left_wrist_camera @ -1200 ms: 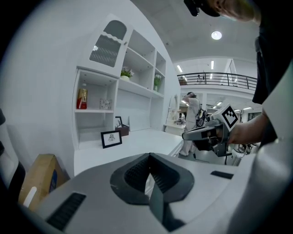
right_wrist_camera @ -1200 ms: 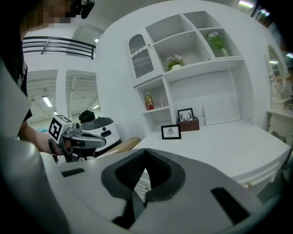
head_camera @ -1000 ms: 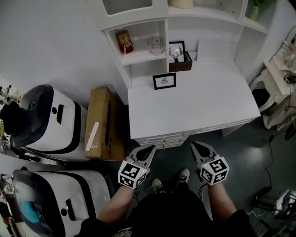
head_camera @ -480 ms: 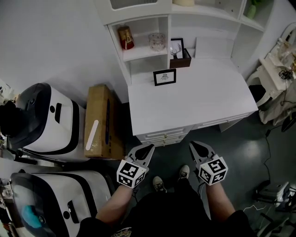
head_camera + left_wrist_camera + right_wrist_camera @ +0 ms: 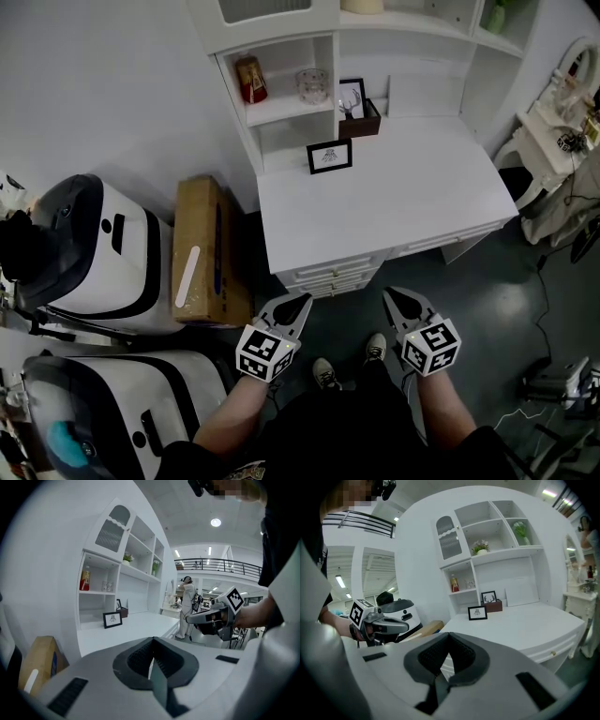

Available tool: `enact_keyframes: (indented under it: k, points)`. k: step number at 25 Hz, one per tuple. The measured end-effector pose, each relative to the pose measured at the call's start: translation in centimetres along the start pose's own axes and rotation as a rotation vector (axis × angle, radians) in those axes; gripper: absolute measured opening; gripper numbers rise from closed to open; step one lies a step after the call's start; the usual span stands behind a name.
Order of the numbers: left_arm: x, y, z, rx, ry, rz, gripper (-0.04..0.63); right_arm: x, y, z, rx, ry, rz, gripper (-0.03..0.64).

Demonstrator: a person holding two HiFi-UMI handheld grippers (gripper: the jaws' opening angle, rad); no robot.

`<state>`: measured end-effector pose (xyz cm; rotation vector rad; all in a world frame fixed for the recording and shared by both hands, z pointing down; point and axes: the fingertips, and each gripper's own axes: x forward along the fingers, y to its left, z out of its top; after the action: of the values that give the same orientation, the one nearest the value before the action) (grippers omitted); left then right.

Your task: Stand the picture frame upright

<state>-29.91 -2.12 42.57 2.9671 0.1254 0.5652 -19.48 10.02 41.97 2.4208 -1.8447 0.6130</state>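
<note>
A small black picture frame point(image 5: 330, 157) stands upright at the back left of the white desk point(image 5: 403, 211); it also shows as the frame point(image 5: 112, 619) in the left gripper view and the frame point(image 5: 477, 613) in the right gripper view. Both grippers hang in front of the desk, well short of it, over the floor. My left gripper point(image 5: 302, 301) is shut and empty, its jaws point(image 5: 151, 657) closed together. My right gripper point(image 5: 393, 296) is shut and empty too, as its own view point(image 5: 448, 654) shows.
A second frame with a deer print point(image 5: 352, 97) leans in a brown box point(image 5: 366, 122). Shelf cubbies hold a red bottle point(image 5: 250, 79) and a glass jar point(image 5: 314, 85). A cardboard box point(image 5: 202, 248) and two white machines point(image 5: 108, 246) stand left. A white chair point(image 5: 553, 127) stands right.
The head view has drifted a little, so the desk sits slightly higher and further left. Both grippers stay shut in about the same place.
</note>
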Motion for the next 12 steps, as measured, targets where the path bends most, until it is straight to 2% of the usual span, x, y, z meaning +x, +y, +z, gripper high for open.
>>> enact_keyframes:
  k: [12]
  points:
    - [-0.7, -1.3, 0.3, 0.019, -0.009, -0.006, 0.005, -1.3, 0.5, 0.1, -0.007, -0.017, -0.005, 0.003]
